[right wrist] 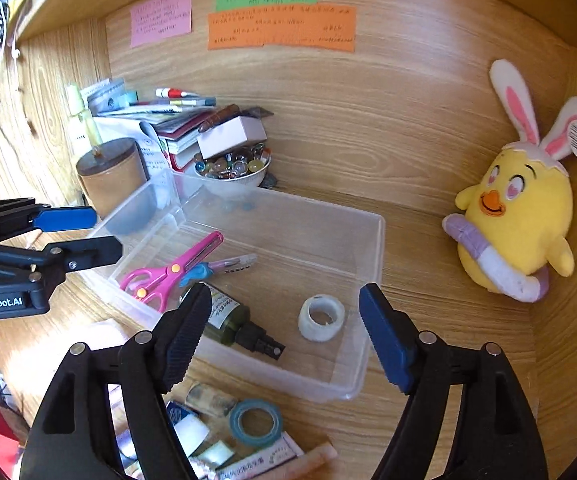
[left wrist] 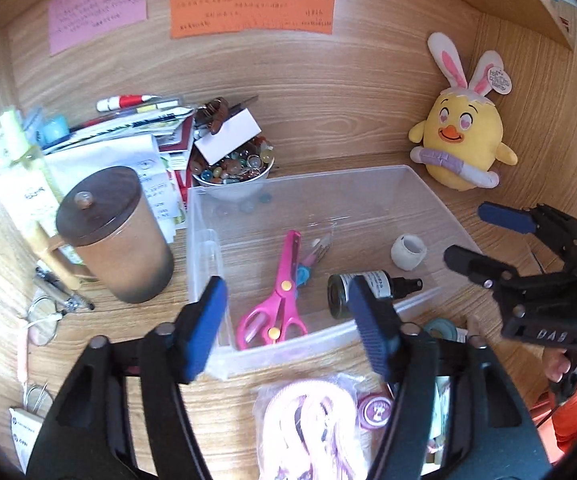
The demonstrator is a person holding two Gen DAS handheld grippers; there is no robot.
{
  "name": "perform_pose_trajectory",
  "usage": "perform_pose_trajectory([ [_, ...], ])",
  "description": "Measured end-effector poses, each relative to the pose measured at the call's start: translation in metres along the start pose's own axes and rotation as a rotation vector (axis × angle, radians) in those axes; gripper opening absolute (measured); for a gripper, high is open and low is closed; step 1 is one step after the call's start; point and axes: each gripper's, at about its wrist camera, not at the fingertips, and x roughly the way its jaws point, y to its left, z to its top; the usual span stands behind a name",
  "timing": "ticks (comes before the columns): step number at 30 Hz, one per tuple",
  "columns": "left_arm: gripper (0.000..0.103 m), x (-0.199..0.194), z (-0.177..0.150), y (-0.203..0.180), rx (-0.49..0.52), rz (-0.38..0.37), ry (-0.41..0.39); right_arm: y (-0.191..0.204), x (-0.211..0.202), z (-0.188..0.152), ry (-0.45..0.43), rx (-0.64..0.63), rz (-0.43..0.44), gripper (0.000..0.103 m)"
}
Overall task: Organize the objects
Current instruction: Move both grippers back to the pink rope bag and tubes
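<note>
Clear plastic bin (left wrist: 368, 196): on the wooden desk, centre of the left wrist view.
Bin contents: pink scissors (left wrist: 276, 300), dark spray bottle (left wrist: 364, 290), white tape roll (left wrist: 408, 251), all lying flat.
Left gripper (left wrist: 288, 324): released, jaws wide apart, nothing between them, over the bin's near wall.
Right gripper (left wrist: 484, 236): at right, jaws parted, empty.
Lidded mug (left wrist: 116, 236): left of the bin.

Right wrist view, bin (right wrist: 372, 280): ahead of the tongs.
Right gripper (right wrist: 284, 336): released, empty, above the near rim.
Teal tape roll (right wrist: 255, 422): on the desk, outside the bin.
Plush chick (right wrist: 516, 216): far right, well apart.
</note>
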Motion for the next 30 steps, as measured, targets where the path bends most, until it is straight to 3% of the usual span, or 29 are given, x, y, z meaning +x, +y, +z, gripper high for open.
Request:
perform_pose_trajectory([
  [2, 0.084, -0.008, -0.007, -0.002, -0.005, 0.019, -0.015, -0.004, -0.008, -0.005, -0.007, 0.017, -0.007, 0.074],
  [7, 0.097, -0.021, -0.032, -0.008, 0.022, 0.034, -0.024, -0.016, -0.022, -0.029, 0.006, 0.059, -0.041, 0.075],
  [19, 0.098, 0.008, -0.094, -0.014, -0.027, -0.073, 0.143, -0.023, -0.006, -0.100, 0.181, 0.189, -0.019, 0.075],
  [23, 0.098, 0.017, -0.107, -0.014, -0.038, -0.061, 0.179, -0.019, -0.004, -0.111, 0.200, 0.186, -0.020, 0.073],
  [30, 0.098, 0.013, -0.128, -0.005, -0.033, 0.017, 0.193, -0.028, -0.006, -0.123, 0.235, 0.164, -0.027, 0.043],
])
